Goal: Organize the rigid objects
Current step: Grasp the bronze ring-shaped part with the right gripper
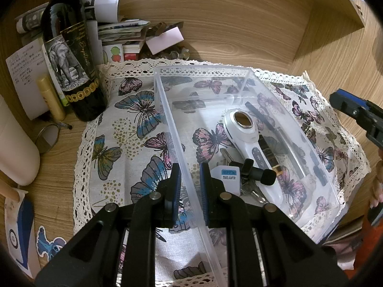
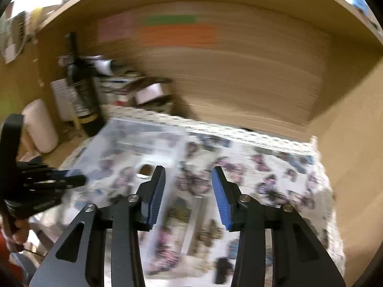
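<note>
**Bin steadied at its wall while the other gripper comes in empty**

Left wrist view: the left gripper (image 1: 189, 186) straddles the clear bin's (image 1: 167, 110) near-left wall at lower centre, jaws narrow with a gap showing, likely to steady it. Inside lie one white handheld device (image 1: 249, 141), one travel adaptor (image 1: 228, 175), and one clip microphone (image 1: 259, 172).

Right wrist view: blurred; the right gripper (image 2: 189, 193) hangs wide open and empty over the butterfly cloth (image 2: 275, 172).

A: Where does the left wrist view sit?

B: Low and close over the clear box (image 1: 239, 129), looking forward and down along its near wall at the cloth (image 1: 124, 129).

A: And the right?

B: Further back and higher, blurred, facing the wooden back wall (image 2: 239, 71). Both views share the box (image 2: 134, 143), cloth (image 2: 263, 167) and bottle (image 1: 69, 55) (image 2: 81, 88).
</note>
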`<state>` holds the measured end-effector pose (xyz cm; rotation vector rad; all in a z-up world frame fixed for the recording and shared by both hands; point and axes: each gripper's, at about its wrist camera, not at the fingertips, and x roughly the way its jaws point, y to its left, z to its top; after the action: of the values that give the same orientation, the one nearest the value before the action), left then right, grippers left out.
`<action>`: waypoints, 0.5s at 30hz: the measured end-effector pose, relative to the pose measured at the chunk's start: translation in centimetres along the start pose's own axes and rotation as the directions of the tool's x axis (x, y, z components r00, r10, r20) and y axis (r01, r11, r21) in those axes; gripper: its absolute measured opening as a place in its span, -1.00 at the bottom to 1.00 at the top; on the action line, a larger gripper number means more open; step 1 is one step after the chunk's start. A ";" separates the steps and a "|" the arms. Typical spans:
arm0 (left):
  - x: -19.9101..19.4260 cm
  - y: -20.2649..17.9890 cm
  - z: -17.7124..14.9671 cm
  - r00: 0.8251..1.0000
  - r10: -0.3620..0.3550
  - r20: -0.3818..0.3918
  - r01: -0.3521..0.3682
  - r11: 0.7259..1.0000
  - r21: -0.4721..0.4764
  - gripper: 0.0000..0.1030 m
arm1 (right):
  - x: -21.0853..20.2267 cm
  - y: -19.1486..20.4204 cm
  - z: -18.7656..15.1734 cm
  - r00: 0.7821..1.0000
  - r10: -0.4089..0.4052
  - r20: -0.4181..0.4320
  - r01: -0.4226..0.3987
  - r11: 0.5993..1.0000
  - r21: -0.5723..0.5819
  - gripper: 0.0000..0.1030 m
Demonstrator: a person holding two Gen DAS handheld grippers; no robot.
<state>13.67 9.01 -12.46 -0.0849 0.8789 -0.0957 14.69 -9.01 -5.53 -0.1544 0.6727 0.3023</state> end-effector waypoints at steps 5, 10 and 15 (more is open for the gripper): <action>0.0 0.0 0.0 1.000 -0.001 0.000 0.001 1.000 -0.001 -0.72 | 1.1 -3.1 -1.5 0.992 -0.113 -0.057 0.116 0.992 0.045 -0.20; 0.1 0.0 0.1 1.000 -0.002 0.001 0.002 1.000 0.000 -0.72 | 3.3 -5.3 -4.0 0.975 -0.147 -0.165 0.161 0.984 0.076 -0.13; 0.0 0.0 0.0 1.000 -0.001 0.001 0.001 1.000 0.001 -0.72 | 5.8 -6.2 -6.0 0.956 -0.136 -0.261 0.163 0.983 0.087 -0.09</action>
<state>13.72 9.03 -12.47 -0.0844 0.8781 -0.0969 17.46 -14.99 -13.63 -0.1411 0.9248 0.0994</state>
